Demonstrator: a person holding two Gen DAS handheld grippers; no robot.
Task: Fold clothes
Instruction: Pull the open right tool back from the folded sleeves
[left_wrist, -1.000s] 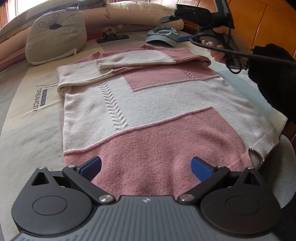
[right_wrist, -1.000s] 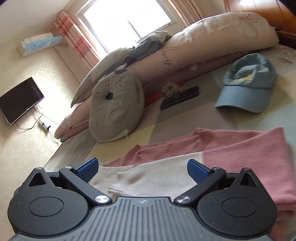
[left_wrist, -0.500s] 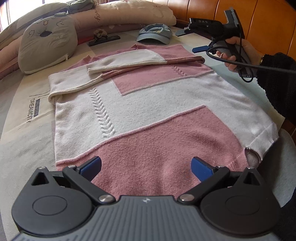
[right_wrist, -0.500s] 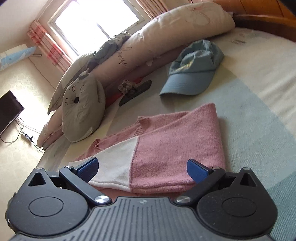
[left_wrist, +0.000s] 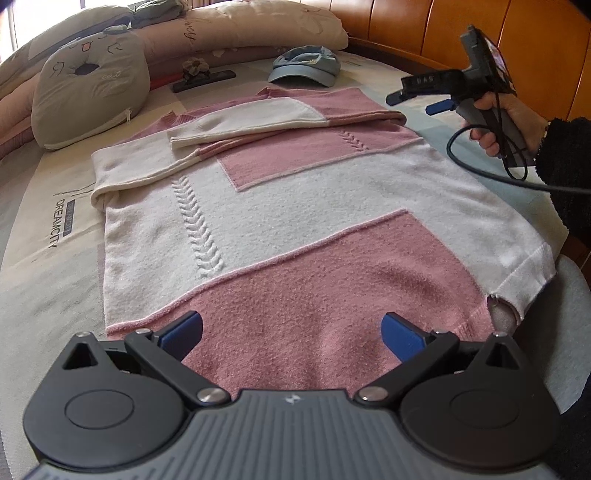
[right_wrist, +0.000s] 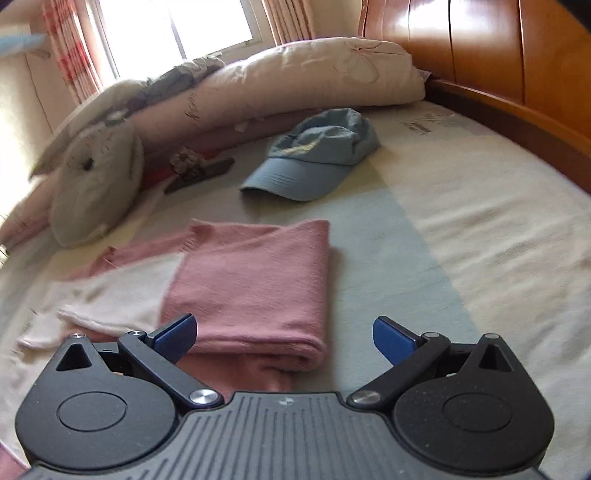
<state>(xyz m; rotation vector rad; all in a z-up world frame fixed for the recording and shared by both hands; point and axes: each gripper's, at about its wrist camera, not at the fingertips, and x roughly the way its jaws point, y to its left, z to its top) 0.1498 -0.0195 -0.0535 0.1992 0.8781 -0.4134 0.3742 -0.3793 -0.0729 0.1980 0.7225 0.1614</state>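
sweater (left_wrist: 295, 206) | flat on bed | under spread left claw (left_wrist: 291, 332)

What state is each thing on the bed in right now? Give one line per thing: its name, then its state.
sweater: lying flat, both sleeves folded across the chest
left gripper: open, over the hem, holding nothing
right gripper: open, over the folded sleeve, holding nothing
cap: lying brim down beyond the collar, apart from the sweater
cat cushion: propped against the rolled quilt
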